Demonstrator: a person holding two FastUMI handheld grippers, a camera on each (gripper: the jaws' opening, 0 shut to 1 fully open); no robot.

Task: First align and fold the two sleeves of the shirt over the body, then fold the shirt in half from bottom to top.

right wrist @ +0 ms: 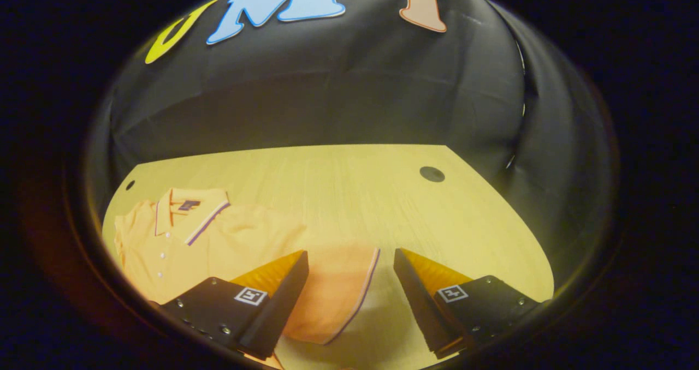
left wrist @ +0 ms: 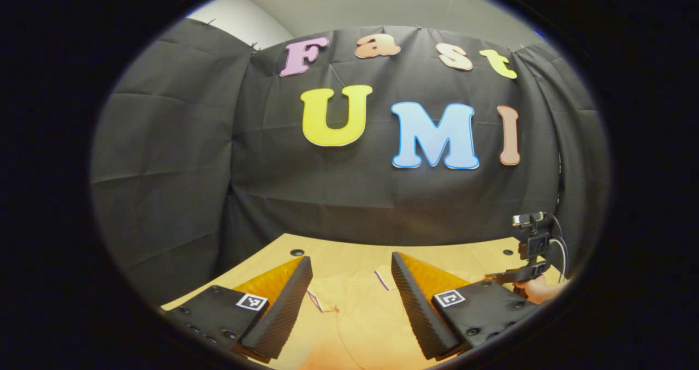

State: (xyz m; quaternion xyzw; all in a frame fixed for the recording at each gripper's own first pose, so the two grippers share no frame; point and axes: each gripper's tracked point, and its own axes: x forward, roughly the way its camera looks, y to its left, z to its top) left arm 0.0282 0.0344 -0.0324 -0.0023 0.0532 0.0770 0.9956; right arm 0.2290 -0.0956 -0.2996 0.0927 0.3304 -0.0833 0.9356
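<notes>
**Both grippers hover open over an orange polo shirt on a wooden table**

In the left gripper view, the left gripper (left wrist: 352,293) has its two fingers spread wide apart, clamped on nothing. Between them lies the orange polo shirt (left wrist: 360,315), its striped collar trim just beyond the fingertips. The wooden table (left wrist: 338,250) runs back to a far edge against the black cloth wall (left wrist: 164,168), with a small dark hole (left wrist: 297,252) near the far left corner. Bare wood lies between the shirt and that far edge. At the far right, a hand (left wrist: 538,289) holds the other gripper, seen side on; from here I cannot tell how its fingers stand.

In the right gripper view, the shirt (right wrist: 218,239) lies spread at the near left of the table (right wrist: 382,195), collar (right wrist: 188,209) toward the far side, button placket visible below it. One short sleeve (right wrist: 333,293), edged with a dark stripe, reaches right and lies between the fingers of the right gripper (right wrist: 351,288), which stand wide apart and grip nothing. Right of the sleeve and beyond it the wood is bare up to the far edge and the angled right edge. A round dark hole (right wrist: 432,174) sits near the far right corner, a smaller one (right wrist: 130,185) at the far left.
</notes>
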